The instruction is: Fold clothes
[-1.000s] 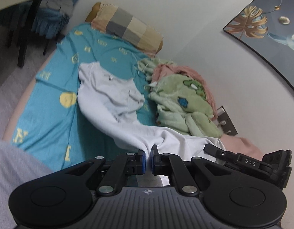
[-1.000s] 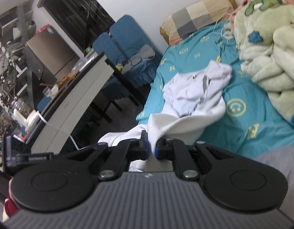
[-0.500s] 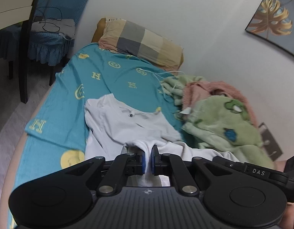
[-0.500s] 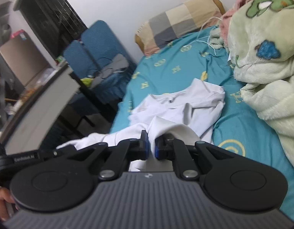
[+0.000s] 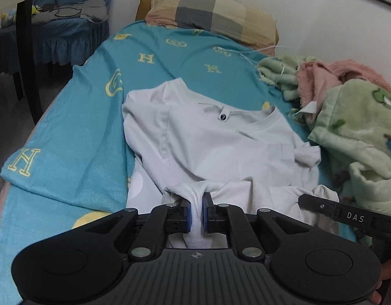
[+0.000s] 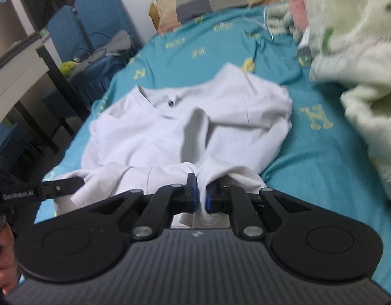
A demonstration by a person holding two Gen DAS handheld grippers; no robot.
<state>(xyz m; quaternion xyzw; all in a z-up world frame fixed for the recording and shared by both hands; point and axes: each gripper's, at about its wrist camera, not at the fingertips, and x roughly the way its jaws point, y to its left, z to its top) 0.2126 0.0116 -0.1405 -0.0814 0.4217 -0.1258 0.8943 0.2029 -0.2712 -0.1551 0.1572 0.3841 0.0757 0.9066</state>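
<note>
Cotton shirt (image 5: pixel 215 150), soft, rumpled, white

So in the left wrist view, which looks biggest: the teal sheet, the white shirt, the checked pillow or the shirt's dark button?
As they look in that view, largest to smallest:
1. Teal sheet
2. White shirt
3. Checked pillow, though it lies farther from the camera, so it may look smaller than it is
4. Dark button

Black left tool (image 5: pixel 196 213) with blue pads (image 5: pixel 187 212), silver screws, seemingly ribbed grey housing.
</note>
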